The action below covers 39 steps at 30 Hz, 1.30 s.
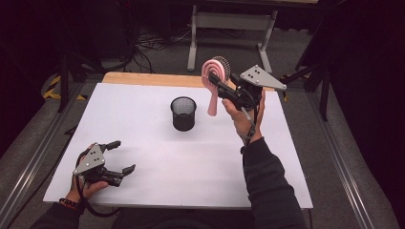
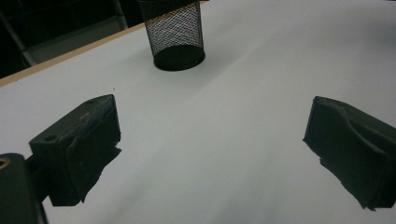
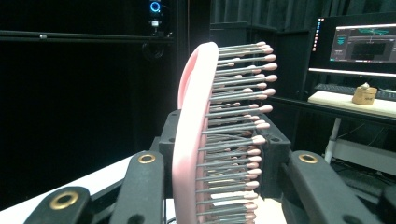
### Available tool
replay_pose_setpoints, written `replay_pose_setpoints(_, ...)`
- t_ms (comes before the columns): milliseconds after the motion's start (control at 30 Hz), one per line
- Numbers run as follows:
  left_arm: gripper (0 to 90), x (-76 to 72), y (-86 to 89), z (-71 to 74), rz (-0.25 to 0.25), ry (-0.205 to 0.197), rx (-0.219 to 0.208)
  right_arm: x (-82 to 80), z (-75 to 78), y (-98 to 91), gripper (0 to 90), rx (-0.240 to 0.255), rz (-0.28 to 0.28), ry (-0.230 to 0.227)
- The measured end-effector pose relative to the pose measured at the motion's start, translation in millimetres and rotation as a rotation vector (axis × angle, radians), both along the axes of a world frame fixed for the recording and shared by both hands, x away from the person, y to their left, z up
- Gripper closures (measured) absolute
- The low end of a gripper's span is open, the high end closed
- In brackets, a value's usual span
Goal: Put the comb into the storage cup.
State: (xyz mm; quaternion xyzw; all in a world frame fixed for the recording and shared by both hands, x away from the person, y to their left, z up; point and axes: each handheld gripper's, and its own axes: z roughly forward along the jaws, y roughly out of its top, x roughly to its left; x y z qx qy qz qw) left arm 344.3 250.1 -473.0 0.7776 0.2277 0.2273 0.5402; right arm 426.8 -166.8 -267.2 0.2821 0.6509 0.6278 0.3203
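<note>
right hand-held gripper (image 1: 218, 86): clamped on pink hairbrush (image 1: 213, 78) | left hand-held gripper (image 1: 122, 156): jaws wide apart, holding nothing

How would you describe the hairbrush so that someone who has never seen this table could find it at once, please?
Start at the white table top and find the black mesh cup standing near its middle. To the right of that cup, the right gripper holds a hairbrush up in the air, clamped at its head with the handle pointing down. It is the one pink thing here, with a row of pink-tipped bristles.

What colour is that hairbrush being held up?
The hairbrush is pink, with grey bristles tipped pink; the right gripper view shows it best.
</note>
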Motion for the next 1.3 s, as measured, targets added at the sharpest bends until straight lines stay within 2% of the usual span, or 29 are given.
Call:
replay_pose_setpoints(467,4.4,0.2,0.5,0.0,-0.002,0.0,0.004,10.8,9.7,17.5,62.4,-0.016,0.007,-0.014)
replay_pose_setpoints(600,4.3,-0.1,0.0,-0.3,-0.001,-0.005,-0.001,12.9,11.8,21.6,62.4,-0.007,0.012,-0.015)
replay_pose_setpoints(933,4.4,0.6,0.7,-0.2,-0.012,0.007,0.017,16.2,12.9,34.2,62.4,-0.018,0.028,-0.021)
replay_pose_setpoints(1300,4.4,-0.5,1.3,0.1,-0.007,-0.011,0.003,22.8,9.3,51.3,62.4,-0.019,0.057,-0.007)
